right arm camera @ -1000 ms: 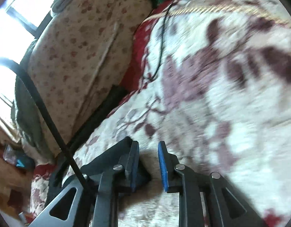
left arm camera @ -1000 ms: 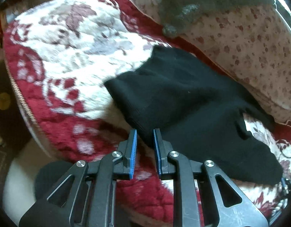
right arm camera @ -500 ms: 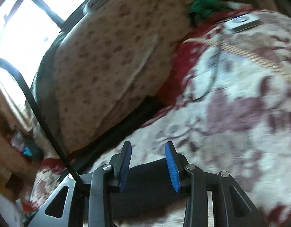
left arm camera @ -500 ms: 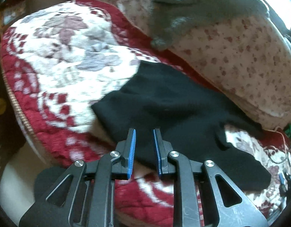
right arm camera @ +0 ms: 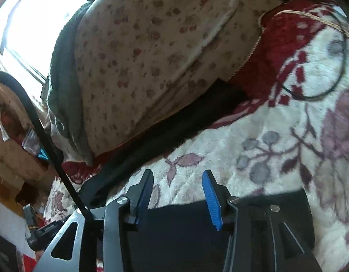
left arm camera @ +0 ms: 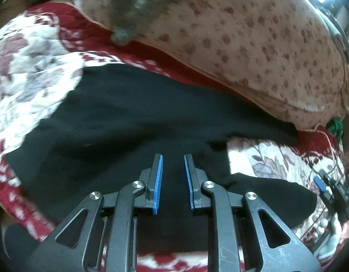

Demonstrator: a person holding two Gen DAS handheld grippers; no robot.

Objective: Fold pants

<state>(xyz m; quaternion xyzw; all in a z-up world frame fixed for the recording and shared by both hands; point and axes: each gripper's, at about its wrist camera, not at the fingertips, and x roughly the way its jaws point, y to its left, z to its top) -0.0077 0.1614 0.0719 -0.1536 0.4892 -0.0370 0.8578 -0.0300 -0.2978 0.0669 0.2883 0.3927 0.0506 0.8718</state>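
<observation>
Black pants (left arm camera: 129,117) lie spread on a red and white floral blanket (left arm camera: 27,68). My left gripper (left arm camera: 172,157) hovers over the middle of the pants, near the crotch. Its blue pads stand a narrow gap apart with nothing pinched between them. In the right wrist view, the end of one pants leg (right arm camera: 185,226) lies flat under my right gripper (right arm camera: 178,174). Its jaws are opening, with only blanket (right arm camera: 265,170) showing between the pads. The other leg (right arm camera: 185,122) runs along the foot of a cushion.
A large pale cushion with small flowers (left arm camera: 253,45) borders the far side of the pants, and a grey garment (left arm camera: 138,6) is draped over it. A thin black cable (right arm camera: 321,90) loops on the blanket at the right. Clutter and a floor edge lie off to the left.
The left gripper has moved from the pants' left edge to over their middle, its gap unchanged. The right gripper's jaws have widened, and the black leg end now lies below its pads.
</observation>
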